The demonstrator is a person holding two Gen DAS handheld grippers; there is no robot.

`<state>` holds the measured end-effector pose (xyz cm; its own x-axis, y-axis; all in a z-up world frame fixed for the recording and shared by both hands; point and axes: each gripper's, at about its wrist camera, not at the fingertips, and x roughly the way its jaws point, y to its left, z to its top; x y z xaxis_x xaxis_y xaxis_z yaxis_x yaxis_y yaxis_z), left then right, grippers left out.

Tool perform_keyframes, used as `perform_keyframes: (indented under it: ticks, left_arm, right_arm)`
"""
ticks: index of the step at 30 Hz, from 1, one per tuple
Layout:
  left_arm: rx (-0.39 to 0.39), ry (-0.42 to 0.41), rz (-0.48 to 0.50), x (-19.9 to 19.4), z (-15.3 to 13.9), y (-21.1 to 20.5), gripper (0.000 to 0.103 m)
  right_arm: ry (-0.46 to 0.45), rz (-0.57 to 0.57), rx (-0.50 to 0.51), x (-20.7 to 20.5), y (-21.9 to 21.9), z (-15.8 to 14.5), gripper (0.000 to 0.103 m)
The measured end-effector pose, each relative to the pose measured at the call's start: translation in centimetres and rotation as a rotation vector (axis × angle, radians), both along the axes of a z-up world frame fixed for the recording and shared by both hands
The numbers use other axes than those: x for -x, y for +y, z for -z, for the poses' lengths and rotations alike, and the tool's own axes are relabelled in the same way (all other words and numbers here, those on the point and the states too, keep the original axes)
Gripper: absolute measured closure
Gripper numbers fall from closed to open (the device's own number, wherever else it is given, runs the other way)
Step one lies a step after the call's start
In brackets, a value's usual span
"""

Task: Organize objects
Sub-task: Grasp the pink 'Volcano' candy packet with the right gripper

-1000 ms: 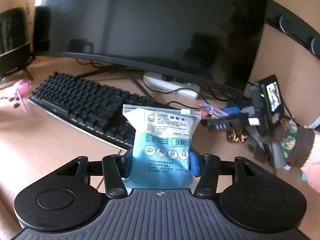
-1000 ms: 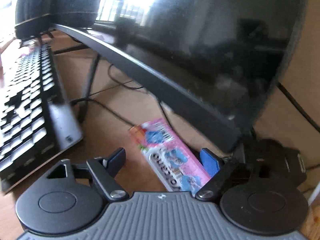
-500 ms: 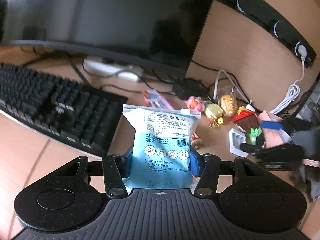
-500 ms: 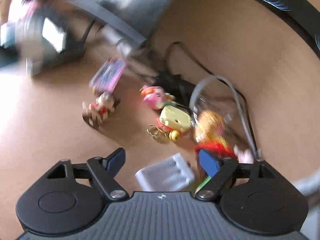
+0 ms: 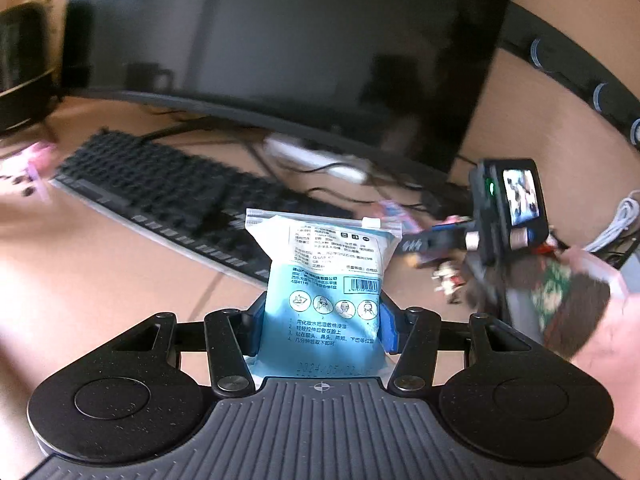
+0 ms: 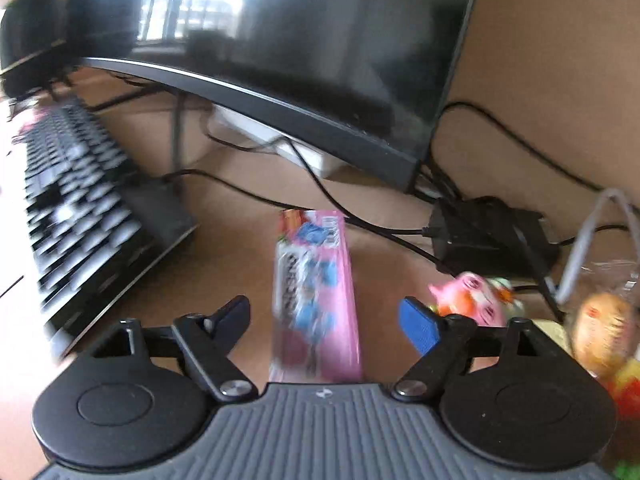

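Note:
My left gripper [image 5: 322, 320] is shut on a blue and white zip packet of cotton pads [image 5: 326, 280], held upright above the desk in front of the keyboard [image 5: 168, 196]. My right gripper [image 6: 324, 320] is open, its fingers on either side of a pink candy box [image 6: 316, 292] that lies flat on the desk, not touching it. The right gripper also shows in the left wrist view [image 5: 436, 240], to the right of the packet, with the hand holding it.
A large dark monitor [image 6: 320, 48] stands behind, with a white power strip [image 6: 280, 140] and cables under it. A black adapter [image 6: 488, 236], a pink toy [image 6: 472, 304] and other small toys [image 6: 600, 336] lie at the right. Black speakers [image 6: 60, 32] stand far left.
Both views swung right to the toy pile half a second ago and have swung back left. The right gripper is over the pink candy box again. The packet stays gripped.

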<state>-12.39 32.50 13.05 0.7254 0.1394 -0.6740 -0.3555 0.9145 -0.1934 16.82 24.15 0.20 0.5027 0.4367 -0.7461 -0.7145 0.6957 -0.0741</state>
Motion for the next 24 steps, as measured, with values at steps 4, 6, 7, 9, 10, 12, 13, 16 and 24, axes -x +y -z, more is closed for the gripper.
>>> perform_keyframes:
  ticks: [4,6,7,9,10,12,13,16,24]
  left_arm:
    - [0.036,0.031,-0.019,0.4,1.7,2.1,0.046]
    - [0.071,0.043,0.0,-0.2,2.9,2.6,0.046]
    - [0.09,0.046,0.025,-0.7,3.4,2.5,0.046]
    - [0.118,0.047,0.083,-1.9,4.4,1.9,0.046]
    - [0.132,0.045,0.114,-2.4,4.8,1.5,0.046]
    - [0.154,0.03,0.201,-4.0,5.5,0.0,0.046]
    - [0.158,0.013,0.246,-4.5,5.9,-1.0,0.046]
    - [0.166,-0.035,0.356,-6.1,7.5,-3.9,0.046]
    - [0.101,0.007,0.395,-8.4,8.6,-6.9,0.046]
  right_arm:
    - [0.091,-0.026,-0.009,-0.5,0.6,0.2,0.058]
    - [0.083,-0.05,0.011,1.8,-0.3,-0.1,0.06]
    - [0.093,-0.058,0.017,2.9,-1.0,-0.2,0.06]
    - [0.122,-0.051,0.01,6.1,-3.6,-0.3,0.06]
    - [0.127,-0.044,0.014,7.9,-5.2,-0.4,0.06]
    - [0.114,-0.01,0.035,10.9,-8.1,-0.7,0.06]
    - [0.097,0.017,0.048,11.9,-9.1,-0.7,0.06]
    - [0.039,0.143,0.142,14.4,-12.6,-1.3,0.06]
    - [0.138,0.225,0.014,17.2,-19.4,-3.4,0.026]
